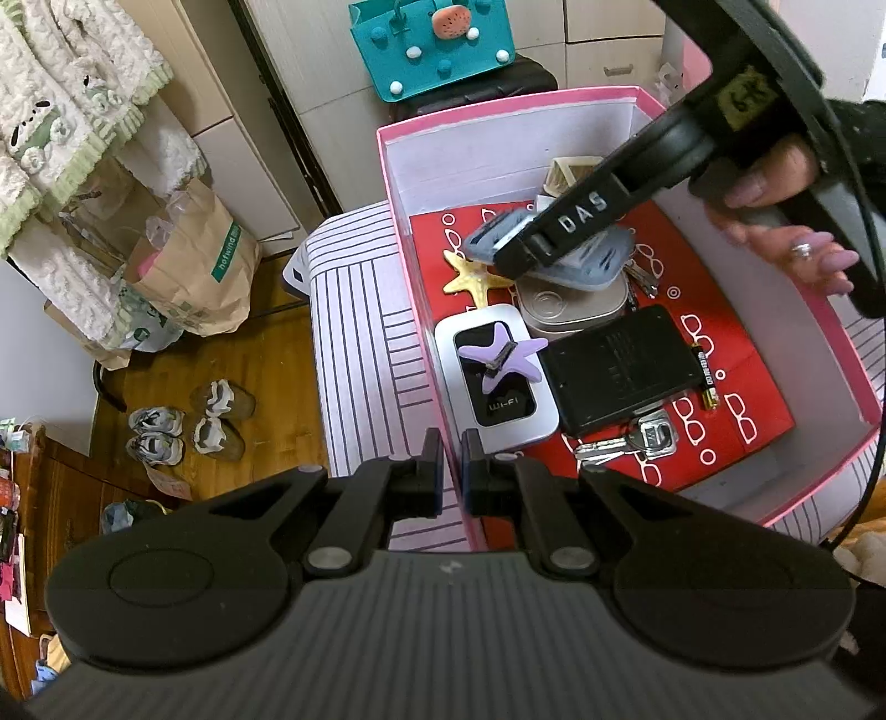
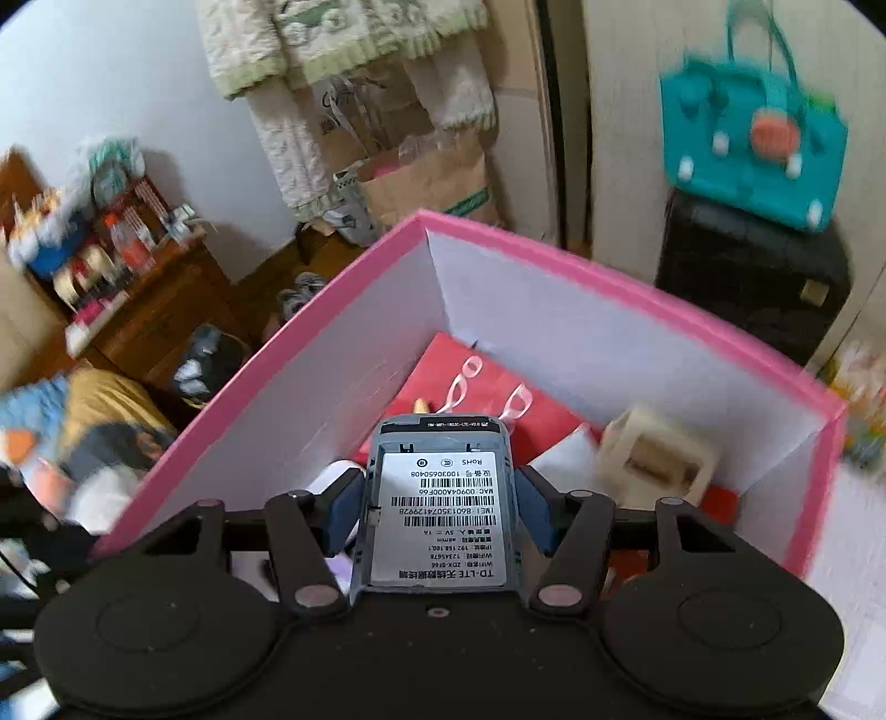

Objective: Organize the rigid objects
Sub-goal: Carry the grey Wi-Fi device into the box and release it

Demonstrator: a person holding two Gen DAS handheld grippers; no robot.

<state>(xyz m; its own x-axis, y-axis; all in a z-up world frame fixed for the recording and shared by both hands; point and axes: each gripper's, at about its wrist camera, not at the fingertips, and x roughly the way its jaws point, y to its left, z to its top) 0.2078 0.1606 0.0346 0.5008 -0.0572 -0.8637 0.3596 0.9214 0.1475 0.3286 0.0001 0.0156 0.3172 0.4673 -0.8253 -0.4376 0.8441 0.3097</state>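
Note:
A pink-rimmed box (image 1: 396,183) with a red lining holds several rigid things: a white Wi-Fi device (image 1: 493,410) with a purple starfish clip (image 1: 501,354) on it, a yellow starfish (image 1: 470,274), a black case (image 1: 620,368), keys (image 1: 631,440) and a metal tin (image 1: 573,304). My left gripper (image 1: 452,459) is shut on the box's near wall. My right gripper (image 2: 440,509) is shut on a grey-blue router (image 2: 440,498), label up, and holds it inside the box (image 2: 554,266) above the tin. The router also shows in the left wrist view (image 1: 592,260).
The box sits on a white striped surface (image 1: 354,343). A cream block (image 2: 653,457) lies in the box's far corner. A teal bag (image 1: 437,44) stands on a black case behind. Paper bags (image 1: 194,271) and shoes (image 1: 188,421) are on the wooden floor at left.

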